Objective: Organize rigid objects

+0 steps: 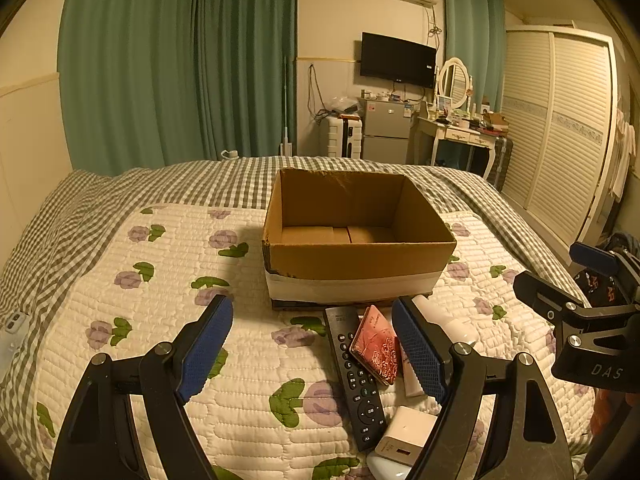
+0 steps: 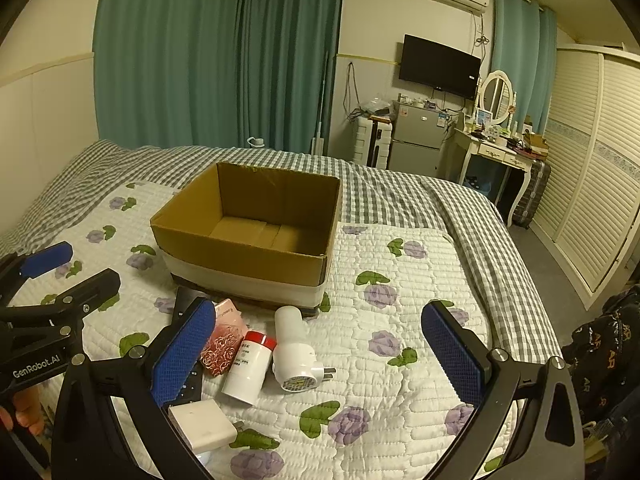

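An open, empty cardboard box (image 1: 356, 256) (image 2: 240, 252) sits on the quilted bed. In front of it lie a black remote (image 1: 354, 376), a red rose-patterned case (image 1: 378, 348) (image 2: 222, 342), a white bottle with a red cap (image 2: 248, 368), a white plug-in device (image 2: 294, 352) and a white charger block (image 2: 202, 424) (image 1: 404, 436). My left gripper (image 1: 312, 356) is open and empty above the remote and case. My right gripper (image 2: 316, 360) is open and empty above the bottle and plug-in device. Each gripper shows at the edge of the other's view (image 1: 568, 280) (image 2: 56, 272).
The bed has a floral quilt (image 2: 400, 320) over a checked sheet (image 2: 380, 192). Green curtains, a wall TV, a small fridge, a dressing table and a louvred wardrobe (image 2: 592, 200) stand beyond the bed. Dark clothing (image 2: 600, 344) lies at the right bedside.
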Demonstrator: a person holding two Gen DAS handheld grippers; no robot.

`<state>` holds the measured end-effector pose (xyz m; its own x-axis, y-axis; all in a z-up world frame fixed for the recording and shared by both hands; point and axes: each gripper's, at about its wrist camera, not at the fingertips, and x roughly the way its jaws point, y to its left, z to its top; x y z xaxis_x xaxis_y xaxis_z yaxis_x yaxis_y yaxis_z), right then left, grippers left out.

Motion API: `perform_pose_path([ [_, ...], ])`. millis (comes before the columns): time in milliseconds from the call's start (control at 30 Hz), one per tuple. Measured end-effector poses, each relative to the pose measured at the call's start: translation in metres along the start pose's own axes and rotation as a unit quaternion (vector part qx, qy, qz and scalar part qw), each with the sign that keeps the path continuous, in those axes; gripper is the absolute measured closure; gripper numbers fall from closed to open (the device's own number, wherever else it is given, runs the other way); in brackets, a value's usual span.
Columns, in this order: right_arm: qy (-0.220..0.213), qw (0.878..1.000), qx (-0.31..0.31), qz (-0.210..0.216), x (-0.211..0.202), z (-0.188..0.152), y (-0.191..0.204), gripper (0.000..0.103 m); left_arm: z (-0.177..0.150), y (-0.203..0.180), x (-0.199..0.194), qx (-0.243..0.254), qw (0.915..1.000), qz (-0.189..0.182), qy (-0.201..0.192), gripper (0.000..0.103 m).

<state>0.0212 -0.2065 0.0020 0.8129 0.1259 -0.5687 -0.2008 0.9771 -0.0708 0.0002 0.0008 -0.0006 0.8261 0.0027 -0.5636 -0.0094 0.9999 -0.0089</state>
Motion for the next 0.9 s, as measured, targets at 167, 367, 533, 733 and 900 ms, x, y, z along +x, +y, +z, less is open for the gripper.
perform_pose_path([
  [167,0.000,1.000,0.001,0.000,-0.0001,-0.0001,0.0008,0.000,0.0001,0.0003,0.0001,0.000,1.0000,0.000,0.000,0.019],
  [367,0.002,1.000,0.000,0.001,0.0000,0.0003,0.0001,0.000,0.0001,0.0004,0.0001,0.000,1.0000,-0.001,0.000,0.019],
  [533,0.004,1.000,-0.001,0.002,0.0007,-0.0001,0.0022,0.000,-0.0004,0.0002,0.0001,0.001,1.0000,-0.001,0.001,0.019],
  [733,0.005,1.000,-0.001,0.003,0.0001,0.0000,0.0014,0.000,-0.0003,0.0003,0.0003,0.000,1.0000,0.000,0.000,0.019],
  [900,0.005,1.000,-0.001,0.005,-0.0003,0.0004,0.0019,0.000,-0.0005,0.0001,0.0002,0.001,1.0000,-0.002,0.000,0.019],
])
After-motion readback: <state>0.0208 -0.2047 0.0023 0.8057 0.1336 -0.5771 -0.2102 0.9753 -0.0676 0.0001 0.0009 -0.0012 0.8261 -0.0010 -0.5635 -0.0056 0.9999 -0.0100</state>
